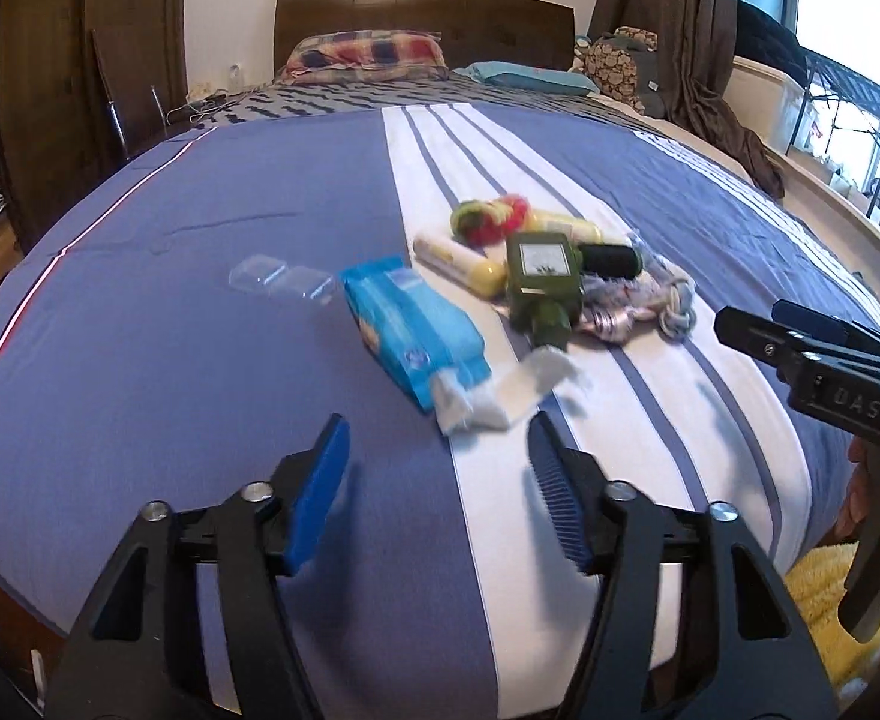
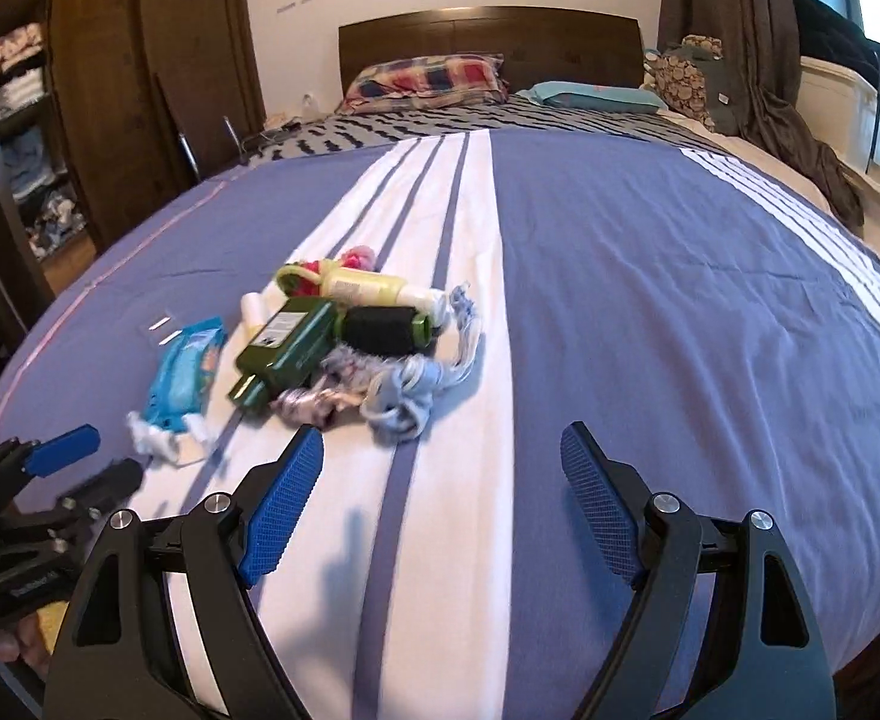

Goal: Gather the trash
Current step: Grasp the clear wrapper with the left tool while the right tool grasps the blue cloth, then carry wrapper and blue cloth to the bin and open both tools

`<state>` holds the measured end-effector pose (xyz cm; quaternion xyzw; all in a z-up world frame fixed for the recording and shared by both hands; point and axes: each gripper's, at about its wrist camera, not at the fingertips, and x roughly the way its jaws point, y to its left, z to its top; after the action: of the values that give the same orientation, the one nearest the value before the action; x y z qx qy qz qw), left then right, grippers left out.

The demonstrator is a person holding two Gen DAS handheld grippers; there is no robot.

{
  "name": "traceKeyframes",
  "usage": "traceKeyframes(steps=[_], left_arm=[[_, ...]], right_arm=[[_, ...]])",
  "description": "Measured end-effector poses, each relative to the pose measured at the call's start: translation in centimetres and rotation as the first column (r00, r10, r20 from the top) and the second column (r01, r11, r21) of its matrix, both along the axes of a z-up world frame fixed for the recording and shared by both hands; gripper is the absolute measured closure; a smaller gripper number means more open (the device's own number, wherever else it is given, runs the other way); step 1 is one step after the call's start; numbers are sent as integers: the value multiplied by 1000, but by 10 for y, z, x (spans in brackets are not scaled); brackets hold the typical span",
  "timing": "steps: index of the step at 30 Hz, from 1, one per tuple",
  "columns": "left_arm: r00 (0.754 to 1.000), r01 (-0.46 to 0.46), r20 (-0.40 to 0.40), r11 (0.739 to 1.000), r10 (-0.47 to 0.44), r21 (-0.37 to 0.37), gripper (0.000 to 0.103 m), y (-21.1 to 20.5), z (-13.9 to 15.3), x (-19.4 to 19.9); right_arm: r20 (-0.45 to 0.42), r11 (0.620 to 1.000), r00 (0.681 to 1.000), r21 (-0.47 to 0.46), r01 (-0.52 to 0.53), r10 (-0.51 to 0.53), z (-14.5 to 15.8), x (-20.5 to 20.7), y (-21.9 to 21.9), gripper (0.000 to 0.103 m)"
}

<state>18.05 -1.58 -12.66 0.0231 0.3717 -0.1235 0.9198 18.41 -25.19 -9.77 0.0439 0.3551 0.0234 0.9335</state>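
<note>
A pile of items lies on the blue and white striped bedspread [image 1: 200, 312]. It holds a blue tissue pack [image 1: 407, 330] with white tissue [image 1: 499, 396] spilling from its near end, a clear plastic wrapper [image 1: 281, 279], a green bottle [image 1: 541, 279], a cream tube [image 1: 457, 261], a black roll [image 1: 610, 259], a red-green knitted ball [image 1: 487, 219] and a tangle of pale rope [image 1: 637, 306]. My left gripper [image 1: 437, 432] is open, just short of the tissue. My right gripper [image 2: 442, 438] is open above the bedspread [image 2: 679, 330], near the rope [image 2: 404, 384], green bottle [image 2: 290, 348] and tissue pack [image 2: 185, 372].
Pillows [image 1: 368, 54] and a dark headboard [image 1: 428, 6] are at the far end. A wooden wardrobe [image 2: 110, 90] stands on the left, curtains [image 2: 751, 30] and a window on the right. A yellow towel [image 1: 823, 594] lies at the bed's near right edge.
</note>
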Motion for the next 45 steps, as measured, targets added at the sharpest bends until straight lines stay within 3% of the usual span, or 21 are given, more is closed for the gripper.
traceKeyframes(steps=[4,8,13,14,17,24,31,45], left_arm=[[1000,25,-9,1000,-25,2,63,-7,-1,11],[999,44,-17,999,-44,4,77,-15,-4,17],[998,54,-10,998,-54,23,82,-22,-5,24],[999,54,-8,998,-54,23,89,-22,-4,24],[999,53,-5,998,-53,29,91,-21,-3,24],[998,55,14,998,-55,28,95,-19,5,15],[996,61,67,998,-63,22,95,-18,29,-5],[981,78,180,997,-79,9,95,-16,81,-86]], right_arm=[[-6,1000,1000,16,-25,25,-2,13,3,24],[-28,999,999,12,-42,43,-7,25,7,41],[-57,998,996,15,-68,69,-14,36,10,59],[-62,997,995,13,-73,74,-15,36,11,62],[-72,996,993,17,-90,91,-18,37,14,71],[-38,997,996,6,-75,75,-4,24,9,75],[40,999,998,4,-45,45,33,-2,-1,75],[157,999,986,-14,-52,53,82,-85,1,75]])
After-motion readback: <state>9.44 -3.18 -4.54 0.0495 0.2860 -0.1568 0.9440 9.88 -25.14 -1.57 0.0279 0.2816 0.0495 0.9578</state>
